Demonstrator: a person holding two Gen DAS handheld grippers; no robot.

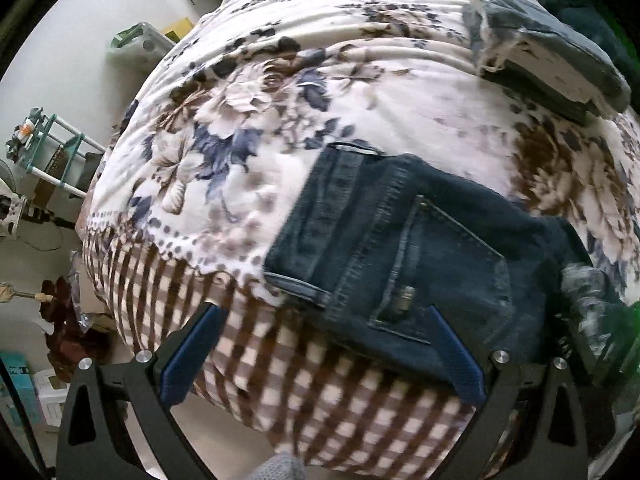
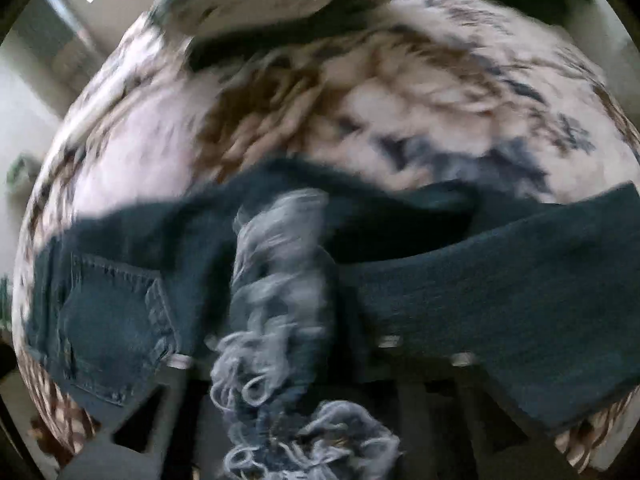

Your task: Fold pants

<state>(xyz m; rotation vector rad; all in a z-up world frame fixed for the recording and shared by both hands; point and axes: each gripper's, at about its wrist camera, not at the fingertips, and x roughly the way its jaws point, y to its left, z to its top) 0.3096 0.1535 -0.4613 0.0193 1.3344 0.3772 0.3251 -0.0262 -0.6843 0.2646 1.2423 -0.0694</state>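
Observation:
Dark blue jeans (image 1: 400, 248) lie on a floral bedspread (image 1: 260, 120), waistband and back pocket toward the bed's near edge. My left gripper (image 1: 320, 320) is open and empty, its blue-padded fingers (image 1: 192, 356) hovering over the waistband end and the checked border. In the blurred right wrist view the jeans (image 2: 500, 300) fold over themselves, and a frayed leg hem (image 2: 280, 300) hangs right in front of the camera. My right gripper (image 2: 288, 364) appears shut on this frayed hem; its fingers are mostly hidden by the cloth.
A folded stack of denim garments (image 1: 552, 60) lies at the bed's far right, also in the right wrist view (image 2: 260, 4). Left of the bed are a teal rack (image 1: 52, 152), a storage bin (image 1: 140, 48) and floor clutter (image 1: 68, 320).

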